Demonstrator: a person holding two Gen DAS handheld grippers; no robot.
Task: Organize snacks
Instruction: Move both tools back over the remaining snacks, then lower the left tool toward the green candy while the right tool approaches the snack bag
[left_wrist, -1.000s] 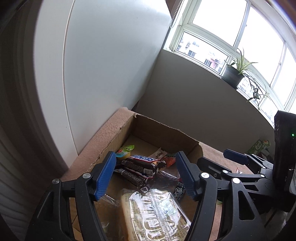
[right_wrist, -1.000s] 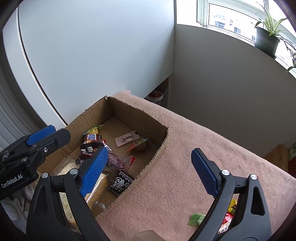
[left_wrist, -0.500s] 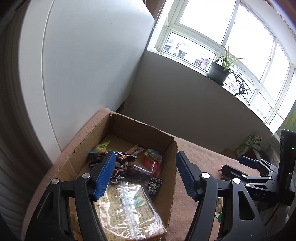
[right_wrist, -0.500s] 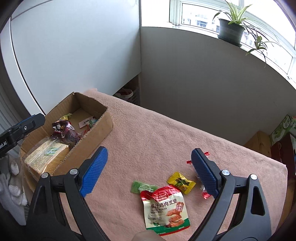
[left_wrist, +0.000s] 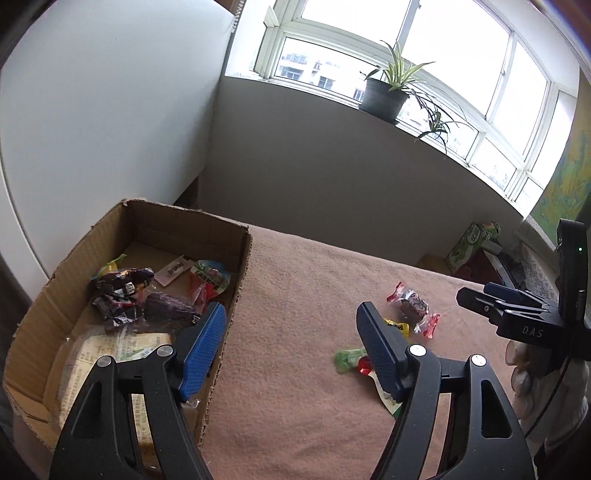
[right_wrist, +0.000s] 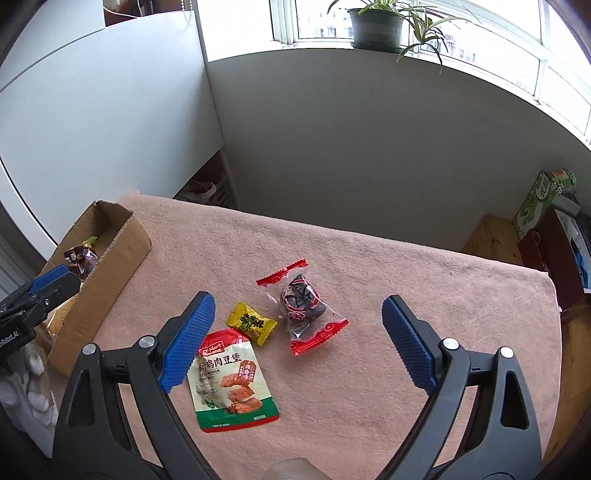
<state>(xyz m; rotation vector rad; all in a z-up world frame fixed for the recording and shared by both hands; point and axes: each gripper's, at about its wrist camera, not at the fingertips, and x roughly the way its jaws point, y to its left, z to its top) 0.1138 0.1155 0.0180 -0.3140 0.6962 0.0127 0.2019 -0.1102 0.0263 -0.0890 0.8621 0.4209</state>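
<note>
A cardboard box (left_wrist: 221, 236) at the left end of the pink cloth holds several wrapped snacks and a large clear bag of biscuits. My left gripper (left_wrist: 291, 347) hovers over the box's right wall; its jaws are opening with nothing between them. Loose on the cloth lie a red-ended clear packet (right_wrist: 303, 306), a yellow candy (right_wrist: 251, 323) and a red-and-green pouch (right_wrist: 231, 380). A green candy (left_wrist: 347, 358) shows only in the left wrist view. My right gripper (right_wrist: 297, 317) hangs open above these loose snacks, touching none. The box (right_wrist: 110, 266) sits to its far left.
The pink cloth (right_wrist: 424, 280) ends at a grey wall behind and drops off at the right, where a wooden cabinet (right_wrist: 491, 236) and a green carton (right_wrist: 535, 203) stand. A potted plant (left_wrist: 384, 92) sits on the windowsill. A white panel (left_wrist: 92, 122) rises behind the box.
Both grippers have swung right, away from the box interior. The right one now looks down on the loose snacks. The left jaws stand slightly wider.
</note>
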